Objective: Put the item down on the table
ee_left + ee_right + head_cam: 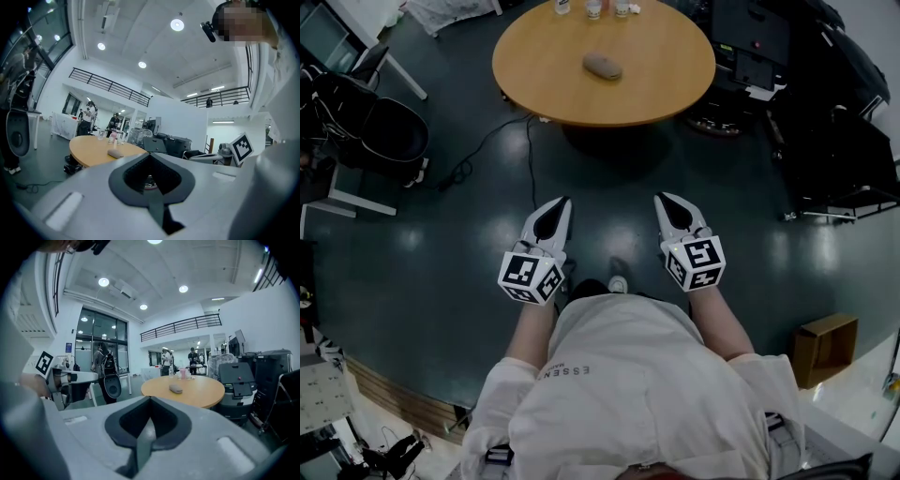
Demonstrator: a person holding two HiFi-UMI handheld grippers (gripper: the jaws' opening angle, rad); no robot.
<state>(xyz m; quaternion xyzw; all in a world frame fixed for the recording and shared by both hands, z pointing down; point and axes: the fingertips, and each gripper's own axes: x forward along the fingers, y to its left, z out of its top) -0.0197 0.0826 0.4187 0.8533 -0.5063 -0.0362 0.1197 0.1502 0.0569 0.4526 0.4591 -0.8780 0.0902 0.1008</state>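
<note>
A grey oval item [602,66] lies on the round wooden table [656,94], apart from both grippers. It also shows as the grey item [115,153] in the left gripper view and as the small lump [176,388] on the tabletop [201,392] in the right gripper view. My left gripper [561,202] and right gripper [665,200] hang side by side over the dark floor, close to my body and well short of the table. Both point toward the table. The jaws of the left gripper [150,155] and of the right gripper [150,399] meet at the tips with nothing between them.
Small bottles [592,7] stand at the table's far edge. A black chair [389,131] is at the left, dark equipment carts [755,52] at the right, and a cardboard box [825,347] at the lower right. A cable [525,150] runs across the floor. People [105,364] stand in the background.
</note>
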